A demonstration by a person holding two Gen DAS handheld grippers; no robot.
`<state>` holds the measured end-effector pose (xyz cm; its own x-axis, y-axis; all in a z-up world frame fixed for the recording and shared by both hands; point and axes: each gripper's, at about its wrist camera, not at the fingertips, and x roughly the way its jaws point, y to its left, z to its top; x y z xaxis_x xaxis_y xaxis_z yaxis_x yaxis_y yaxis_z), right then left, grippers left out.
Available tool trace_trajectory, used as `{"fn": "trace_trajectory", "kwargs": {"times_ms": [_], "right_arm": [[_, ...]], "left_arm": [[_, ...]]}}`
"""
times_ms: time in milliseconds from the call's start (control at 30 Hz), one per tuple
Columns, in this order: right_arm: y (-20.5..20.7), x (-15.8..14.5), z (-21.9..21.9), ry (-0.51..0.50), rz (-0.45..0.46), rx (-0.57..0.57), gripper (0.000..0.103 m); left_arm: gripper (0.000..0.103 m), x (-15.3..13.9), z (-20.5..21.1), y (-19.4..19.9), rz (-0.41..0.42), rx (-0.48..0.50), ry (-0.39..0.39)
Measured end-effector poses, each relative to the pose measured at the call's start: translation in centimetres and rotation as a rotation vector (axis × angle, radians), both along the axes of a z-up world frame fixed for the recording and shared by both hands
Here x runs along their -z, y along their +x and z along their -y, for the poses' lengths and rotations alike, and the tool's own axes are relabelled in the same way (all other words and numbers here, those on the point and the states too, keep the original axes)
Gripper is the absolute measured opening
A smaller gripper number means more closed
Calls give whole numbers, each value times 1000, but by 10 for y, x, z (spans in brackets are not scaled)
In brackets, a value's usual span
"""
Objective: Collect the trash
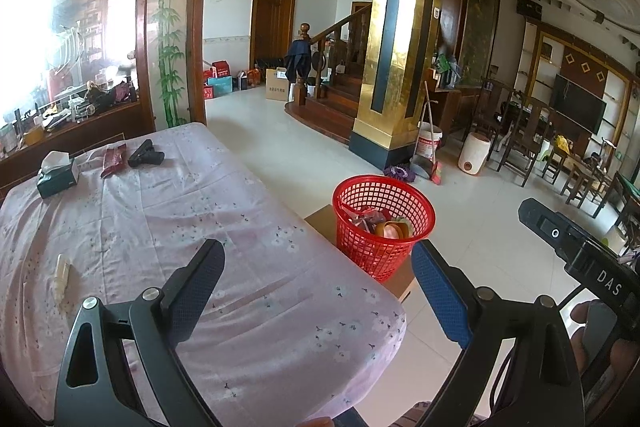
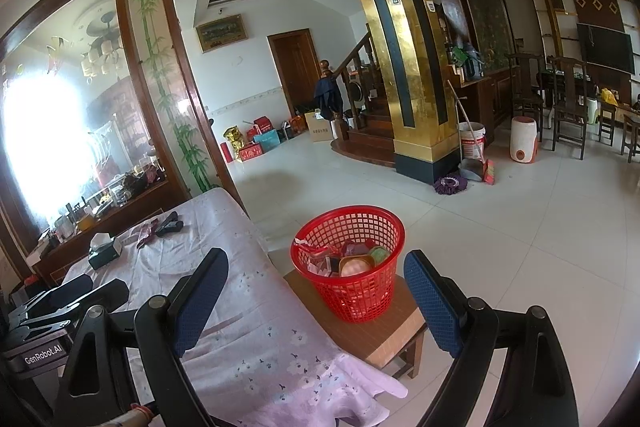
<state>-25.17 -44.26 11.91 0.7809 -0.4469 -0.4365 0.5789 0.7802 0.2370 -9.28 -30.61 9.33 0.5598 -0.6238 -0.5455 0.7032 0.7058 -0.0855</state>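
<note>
Both grippers, left [image 1: 318, 291] and right [image 2: 316, 301], are spread wide holding nothing over the table [image 1: 168, 211], and the red basket [image 2: 352, 267] sits on a stool [image 2: 384, 339] beside it, wrappers [image 2: 320, 259] inside.

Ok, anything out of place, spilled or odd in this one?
Nothing spilled. The red basket stands upright on a wooden stool with trash inside. A pale wrapper and a dark red packet lie on the pink tablecloth. Both grippers, left and right, are open, empty.
</note>
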Motion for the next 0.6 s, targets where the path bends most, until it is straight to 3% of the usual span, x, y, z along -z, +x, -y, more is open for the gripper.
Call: {"fn": "trace_trajectory", "kwargs": {"times_ms": [600], "right_arm": [[-2, 0, 0, -1, -6, 2, 92]], "left_arm": [[94, 1, -1, -1, -6, 9, 7]]}}
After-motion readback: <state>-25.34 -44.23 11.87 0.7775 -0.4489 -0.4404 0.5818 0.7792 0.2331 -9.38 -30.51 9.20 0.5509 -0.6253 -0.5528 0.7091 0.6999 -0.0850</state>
